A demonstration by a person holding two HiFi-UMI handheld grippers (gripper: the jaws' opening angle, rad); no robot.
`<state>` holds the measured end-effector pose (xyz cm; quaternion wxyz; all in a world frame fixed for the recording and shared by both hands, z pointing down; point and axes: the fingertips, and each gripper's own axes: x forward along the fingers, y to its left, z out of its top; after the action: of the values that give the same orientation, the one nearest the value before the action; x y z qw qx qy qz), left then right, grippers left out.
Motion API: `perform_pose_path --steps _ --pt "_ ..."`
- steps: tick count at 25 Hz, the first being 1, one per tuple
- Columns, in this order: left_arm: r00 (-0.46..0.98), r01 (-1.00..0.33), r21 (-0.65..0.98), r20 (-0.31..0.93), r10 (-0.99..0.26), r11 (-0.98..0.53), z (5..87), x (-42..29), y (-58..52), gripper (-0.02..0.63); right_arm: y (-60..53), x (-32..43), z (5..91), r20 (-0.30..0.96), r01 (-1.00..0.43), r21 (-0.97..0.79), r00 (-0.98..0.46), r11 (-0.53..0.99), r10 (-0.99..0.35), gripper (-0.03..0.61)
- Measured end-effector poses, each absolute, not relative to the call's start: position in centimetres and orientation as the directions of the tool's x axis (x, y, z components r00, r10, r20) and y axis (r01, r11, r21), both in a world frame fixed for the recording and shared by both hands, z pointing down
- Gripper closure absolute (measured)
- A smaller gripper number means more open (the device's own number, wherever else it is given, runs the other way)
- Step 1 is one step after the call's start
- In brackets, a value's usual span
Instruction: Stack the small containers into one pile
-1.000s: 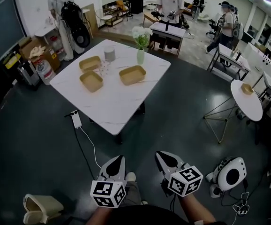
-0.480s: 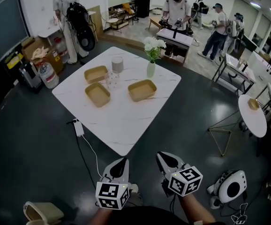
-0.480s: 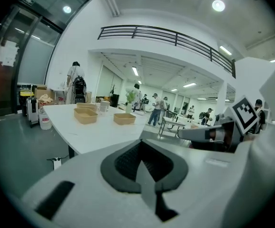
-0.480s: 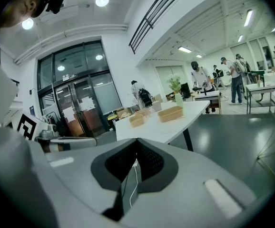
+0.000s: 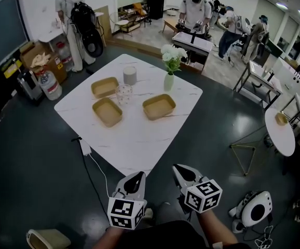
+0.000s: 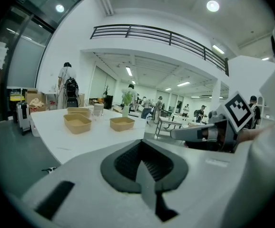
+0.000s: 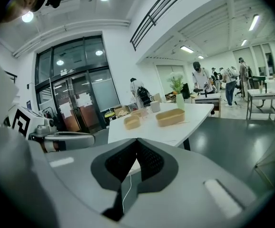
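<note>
Three shallow tan containers lie apart on the white table (image 5: 134,139): one at the far left (image 5: 104,87), one nearer on the left (image 5: 107,111), one on the right (image 5: 159,106). None is stacked. My left gripper (image 5: 135,179) and right gripper (image 5: 179,171) hang side by side over the dark floor, short of the table's near corner, both shut and empty. In the left gripper view my left gripper (image 6: 140,144) points at the containers (image 6: 77,123) far ahead. In the right gripper view my right gripper (image 7: 136,142) faces the containers (image 7: 170,117) too.
On the table also stand a clear glass (image 5: 123,93), a grey cup (image 5: 130,75) and a vase of white flowers (image 5: 169,81). A power strip with a white cable (image 5: 84,147) lies by the table's left corner. A white device (image 5: 254,209) sits on the floor at the right. People stand at the back.
The table has come closer and lower in the head view as I step toward it. Both grippers stay shut, low and side by side.
</note>
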<state>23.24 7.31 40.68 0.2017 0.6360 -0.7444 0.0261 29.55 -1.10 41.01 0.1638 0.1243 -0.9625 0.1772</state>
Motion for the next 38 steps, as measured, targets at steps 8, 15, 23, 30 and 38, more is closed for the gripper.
perform_pose_path --steps 8,15,23,30,38 --pt "-0.159 -0.950 0.202 0.338 -0.928 0.236 41.2 19.6 3.2 0.623 -7.5 25.6 40.7 0.345 -0.288 -0.226 -0.917 0.930 -0.201 0.581" --pt "-0.212 -0.940 0.189 0.332 -0.919 0.285 40.9 16.2 -3.2 0.623 -13.5 22.1 40.6 0.349 -0.240 -0.233 -0.925 0.942 -0.149 0.581" --pt "-0.267 -0.923 0.178 0.343 -0.901 0.341 41.0 12.8 -8.9 0.623 -19.2 18.9 41.3 0.380 -0.209 -0.238 -0.919 0.948 -0.107 0.581" --pt "-0.301 -0.902 0.187 0.372 -0.878 0.388 41.9 10.4 -12.6 0.623 -23.8 16.7 42.3 0.407 -0.201 -0.253 -0.910 0.946 -0.084 0.581" --pt "-0.322 -0.887 0.184 0.412 -0.852 0.424 43.0 8.5 -15.9 0.623 -27.6 14.2 43.2 0.435 -0.187 -0.256 -0.898 0.948 -0.060 0.581"
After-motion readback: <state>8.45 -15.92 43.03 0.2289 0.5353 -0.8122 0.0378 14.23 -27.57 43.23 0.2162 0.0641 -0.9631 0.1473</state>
